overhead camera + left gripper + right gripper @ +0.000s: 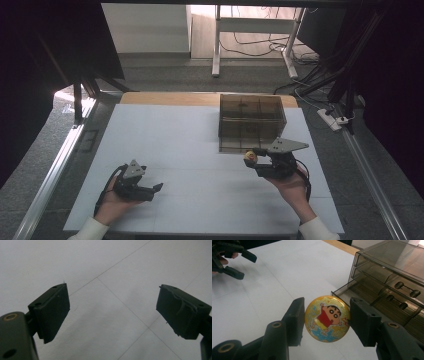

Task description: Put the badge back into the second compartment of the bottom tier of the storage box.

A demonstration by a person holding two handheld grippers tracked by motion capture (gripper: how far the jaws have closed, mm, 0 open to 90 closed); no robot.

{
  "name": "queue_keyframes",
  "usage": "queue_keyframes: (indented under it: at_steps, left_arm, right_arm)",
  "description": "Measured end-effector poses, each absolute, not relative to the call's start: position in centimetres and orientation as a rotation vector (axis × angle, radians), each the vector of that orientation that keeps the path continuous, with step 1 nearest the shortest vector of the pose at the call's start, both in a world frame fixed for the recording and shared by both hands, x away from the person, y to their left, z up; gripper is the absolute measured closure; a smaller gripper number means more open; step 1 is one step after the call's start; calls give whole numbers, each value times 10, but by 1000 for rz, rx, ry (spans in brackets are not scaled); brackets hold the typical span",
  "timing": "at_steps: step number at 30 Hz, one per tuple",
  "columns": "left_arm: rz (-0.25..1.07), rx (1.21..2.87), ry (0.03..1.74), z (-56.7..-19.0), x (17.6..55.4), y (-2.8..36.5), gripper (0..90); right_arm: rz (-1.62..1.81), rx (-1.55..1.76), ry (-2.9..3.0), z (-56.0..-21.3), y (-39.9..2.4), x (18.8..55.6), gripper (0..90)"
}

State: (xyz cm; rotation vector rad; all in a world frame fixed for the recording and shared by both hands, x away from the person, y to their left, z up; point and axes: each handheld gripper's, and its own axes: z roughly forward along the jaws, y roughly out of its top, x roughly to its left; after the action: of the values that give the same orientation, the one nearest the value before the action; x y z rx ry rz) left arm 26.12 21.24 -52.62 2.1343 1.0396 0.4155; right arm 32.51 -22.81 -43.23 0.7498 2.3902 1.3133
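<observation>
A round yellow badge (327, 318) with a cartoon boy on it sits clamped between the two black jaws of my right gripper (325, 321). In the high view that gripper (251, 158) holds the badge (249, 158) just in front of a smoky clear drawer box (251, 120), whose bottom drawer (352, 293) stands pulled out. My left gripper (156, 189) rests low over the white table at the front left, jaws wide apart with nothing between them (112, 312). It also appears far off in the right gripper view (235, 258).
The white table sheet (190, 145) stretches between the two hands. A wooden strip (165, 98) runs along the table's far edge. Metal rails (55, 170) flank both sides. Cables and a power strip (330, 119) lie on the floor at the right.
</observation>
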Motion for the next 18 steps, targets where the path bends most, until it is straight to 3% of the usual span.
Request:
queue_keyframes:
  at_steps: [18]
  left_arm:
    - [415,2134,1041,-526,261,212,119]
  right_arm:
    - [1319,752,2387,-434,-227,328,471]
